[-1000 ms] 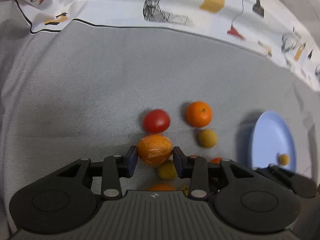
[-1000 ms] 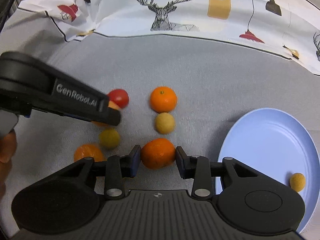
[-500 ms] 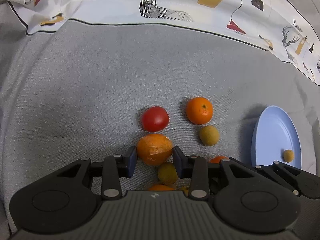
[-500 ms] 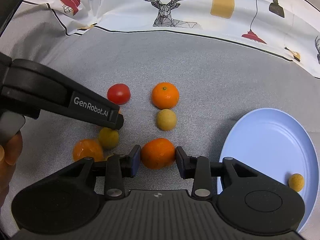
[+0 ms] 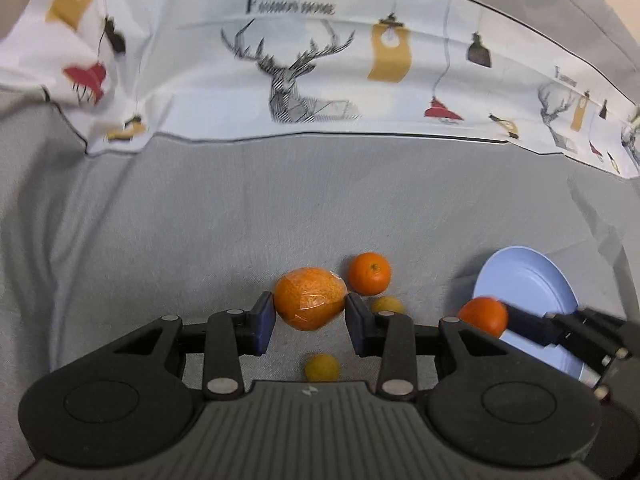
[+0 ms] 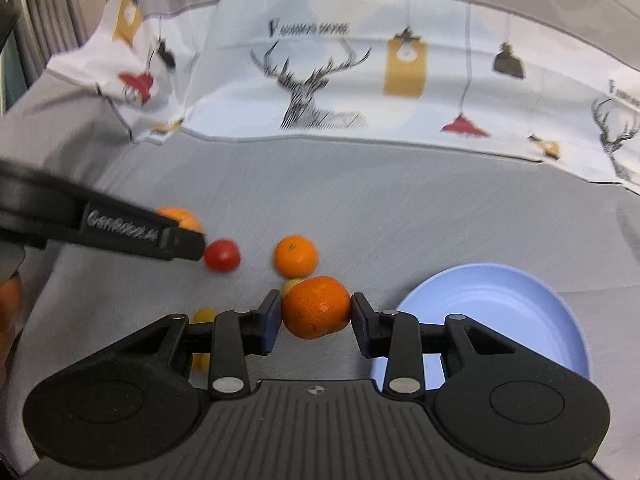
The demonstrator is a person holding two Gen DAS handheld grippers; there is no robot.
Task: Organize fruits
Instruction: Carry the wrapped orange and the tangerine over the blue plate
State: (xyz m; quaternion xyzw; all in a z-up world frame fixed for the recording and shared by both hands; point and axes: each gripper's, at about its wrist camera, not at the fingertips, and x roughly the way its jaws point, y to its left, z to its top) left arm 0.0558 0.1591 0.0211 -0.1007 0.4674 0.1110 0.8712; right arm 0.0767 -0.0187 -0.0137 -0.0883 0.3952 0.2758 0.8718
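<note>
My left gripper [image 5: 308,314] is shut on a plastic-wrapped orange [image 5: 309,298] and holds it above the grey cloth. My right gripper [image 6: 316,316] is shut on a bare orange [image 6: 317,307], also lifted, left of the blue plate [image 6: 504,312]. In the left wrist view the right gripper's orange [image 5: 483,316] hangs at the plate's [image 5: 528,280] left edge. On the cloth lie a loose orange [image 6: 295,255], a red tomato [image 6: 222,255] and small yellow fruits [image 5: 322,367].
A white printed cloth with deer and lamps [image 6: 320,92] lies across the back of the grey surface [image 6: 360,200]. The left gripper's body [image 6: 100,228] reaches in from the left in the right wrist view.
Both grippers have lifted their oranges off the cloth and tilted up, so more of the back cloth shows. The right gripper's orange has moved toward the plate.
</note>
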